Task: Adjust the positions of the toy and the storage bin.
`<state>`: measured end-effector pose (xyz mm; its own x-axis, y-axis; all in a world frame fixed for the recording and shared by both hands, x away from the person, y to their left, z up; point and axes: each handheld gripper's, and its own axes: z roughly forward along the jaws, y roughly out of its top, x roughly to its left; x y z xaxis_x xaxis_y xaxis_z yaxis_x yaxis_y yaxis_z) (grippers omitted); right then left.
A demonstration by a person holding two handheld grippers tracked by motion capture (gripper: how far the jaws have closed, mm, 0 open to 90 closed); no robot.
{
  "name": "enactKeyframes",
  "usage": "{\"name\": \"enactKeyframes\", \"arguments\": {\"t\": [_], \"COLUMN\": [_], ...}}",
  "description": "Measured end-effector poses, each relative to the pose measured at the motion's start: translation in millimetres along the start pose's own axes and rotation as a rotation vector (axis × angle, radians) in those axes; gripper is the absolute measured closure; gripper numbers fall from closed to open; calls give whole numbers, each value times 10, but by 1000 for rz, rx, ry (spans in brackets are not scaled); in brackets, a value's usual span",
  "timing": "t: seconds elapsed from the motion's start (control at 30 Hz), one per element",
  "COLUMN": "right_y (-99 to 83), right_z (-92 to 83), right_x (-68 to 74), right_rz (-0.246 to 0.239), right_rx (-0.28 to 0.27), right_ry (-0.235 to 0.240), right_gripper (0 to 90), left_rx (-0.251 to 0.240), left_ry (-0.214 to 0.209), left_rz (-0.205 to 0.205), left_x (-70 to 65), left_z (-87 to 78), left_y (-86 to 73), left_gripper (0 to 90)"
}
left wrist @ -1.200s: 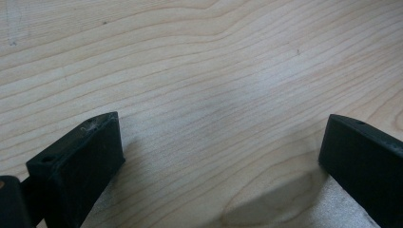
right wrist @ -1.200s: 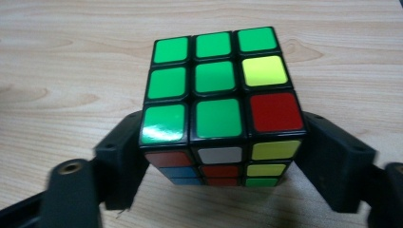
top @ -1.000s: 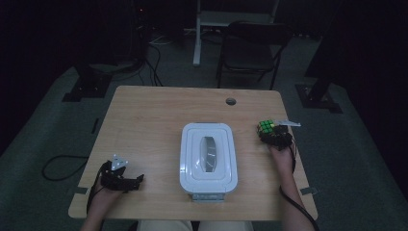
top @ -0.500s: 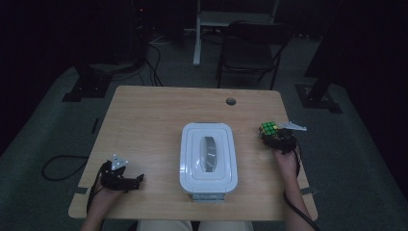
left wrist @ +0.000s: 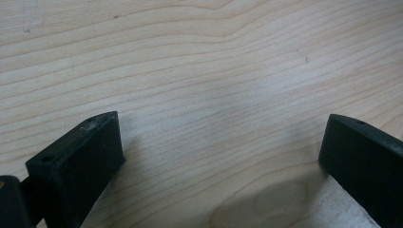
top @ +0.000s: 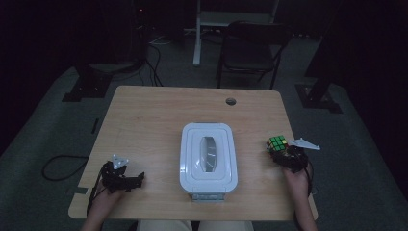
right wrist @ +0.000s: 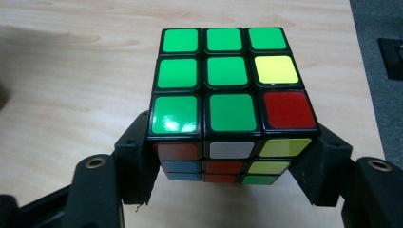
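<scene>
Dim room, wooden tabletop (top: 154,125): near its right edge the right gripper (right wrist: 233,166) clamps a puzzle cube (right wrist: 228,90) by opposite side faces; it looks light, rigid and slick, so flat faces suit best.

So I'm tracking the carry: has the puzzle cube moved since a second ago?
Yes. The puzzle cube, clamped in the right gripper, has moved toward the person's edge of the table, now level with the white box's middle.

The left gripper (top: 126,179) rests low at the near left, its fingers (left wrist: 90,152) spread wide apart with nothing between them. The right gripper (top: 285,155), seemingly raised a little, has its fingers (right wrist: 135,156) clamped shut, forearm reaching in from the near edge.
</scene>
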<state>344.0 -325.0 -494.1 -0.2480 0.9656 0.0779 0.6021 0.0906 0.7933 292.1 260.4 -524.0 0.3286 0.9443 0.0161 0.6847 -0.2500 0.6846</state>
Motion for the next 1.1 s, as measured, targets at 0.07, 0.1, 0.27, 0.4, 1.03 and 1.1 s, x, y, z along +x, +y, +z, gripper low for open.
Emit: {"name": "enactKeyframes", "arguments": {"t": [0.07, 0.1, 0.27, 0.4, 1.03, 1.1], "right_y": [-63, -93, -257, -357, -683, -693], "right_z": [-84, -127, -338, -452, -543, -548], "right_x": [21, 31, 66, 76, 53, 44], "right_rz": [-4, -9, -16, -1, 0, 18], "right_rx": [1, 4, 13, 20, 54, 49], "right_ry": [-5, -8, -30, -33, -72, -66], "right_gripper": [337, 338, 337, 337, 336, 334], "left_rx": [2, 1, -4, -4, -5, -5], "left_ry": [-1, -1, -28, -42, -54, -55], "left_rz": [2, 1, 26, 44, 56, 56], "left_x": [1, 1, -9, -15, -21, -21], "left_z": [-2, -1, 0, 0, -1, -1], "left_y": [0, 0, -3, -2, -6, -6], "left_gripper": [15, 15, 14, 14, 15, 15]}}
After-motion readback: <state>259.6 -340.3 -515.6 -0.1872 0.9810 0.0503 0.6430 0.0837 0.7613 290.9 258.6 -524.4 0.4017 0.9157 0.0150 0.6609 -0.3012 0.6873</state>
